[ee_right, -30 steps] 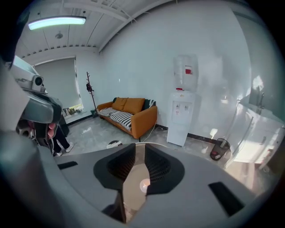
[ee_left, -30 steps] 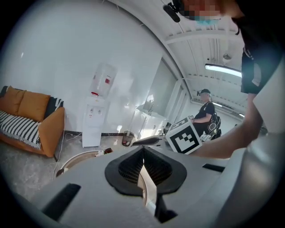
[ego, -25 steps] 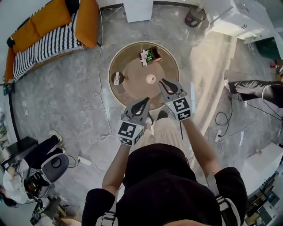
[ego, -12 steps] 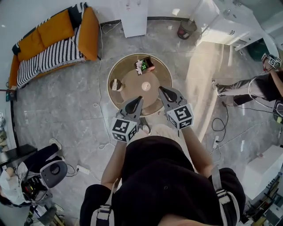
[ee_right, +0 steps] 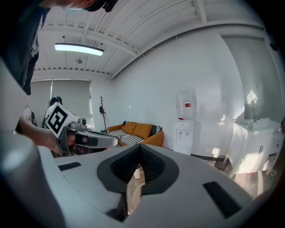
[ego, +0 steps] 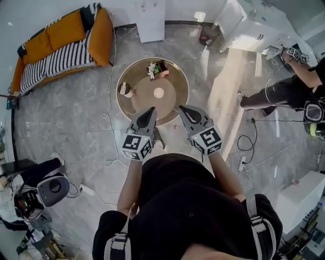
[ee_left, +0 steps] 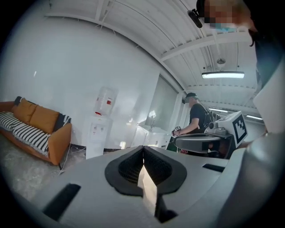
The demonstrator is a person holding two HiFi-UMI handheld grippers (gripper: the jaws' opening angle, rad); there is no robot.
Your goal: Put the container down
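A small pale round container (ego: 158,92) stands alone at the middle of the round brown table (ego: 175,99). Nothing touches it. My left gripper (ego: 151,110) hovers at the table's near edge, jaws shut and holding nothing. My right gripper (ego: 181,108) is beside it, level with it, also shut and holding nothing. In the left gripper view the left gripper (ee_left: 143,151) has its pads pressed together, and the right gripper (ee_left: 205,142) shows to the side. In the right gripper view the right gripper (ee_right: 140,153) is shut too. A white cup-like thing (ee_right: 137,173) shows below its pads.
The table also carries a box with a plant (ego: 156,68) at the back and a white cup (ego: 124,90) at its left. An orange sofa (ego: 61,38), a water dispenser (ego: 151,15), a bin (ego: 206,33), floor cables (ego: 109,122) and another person (ego: 284,91) surround it.
Both grippers have drawn back from over the table to its near edge. The right one was close to the pale container; the container now stands alone on the table.
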